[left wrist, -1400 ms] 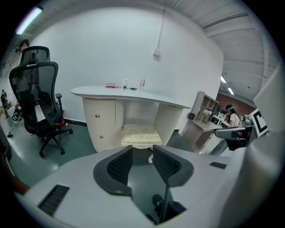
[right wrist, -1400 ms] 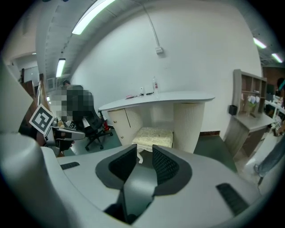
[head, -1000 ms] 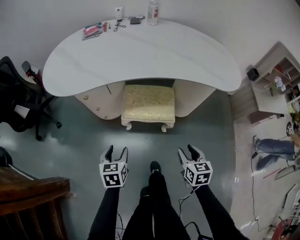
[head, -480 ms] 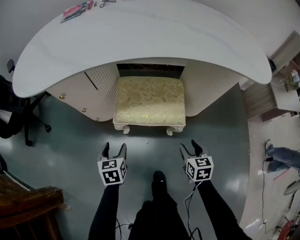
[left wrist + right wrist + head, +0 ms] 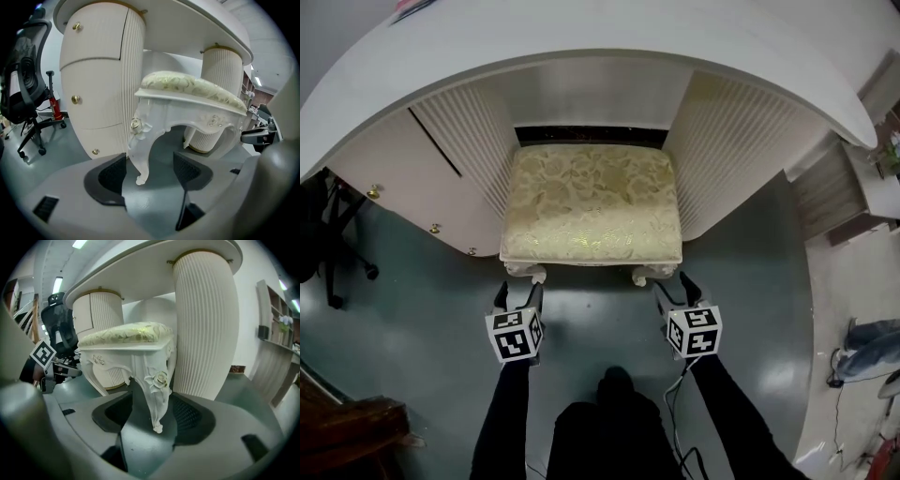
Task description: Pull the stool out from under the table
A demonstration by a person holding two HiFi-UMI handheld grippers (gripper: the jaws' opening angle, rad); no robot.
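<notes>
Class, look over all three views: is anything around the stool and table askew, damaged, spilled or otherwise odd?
Nothing stands out. The stool stands level and square between the ribbed pedestals of the table, cushion and carved legs whole. The left gripper and right gripper, jaws opening, each frame a front leg without pressing it.

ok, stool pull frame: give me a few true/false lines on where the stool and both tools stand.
1. The stool sits between the table's two fluted pedestals. True.
2. The left tool is clamped on the stool's near left leg. False: that leg stands between its jaws, which are opening, with the pads clear of it.
3. The stool's near right leg stands between the right tool's jaws. True; those jaws are opening too, with no grip.
4. The cushion is plain red. False: it is pale gold with a floral pattern.
5. A black office chair stands off to the left. True.
</notes>
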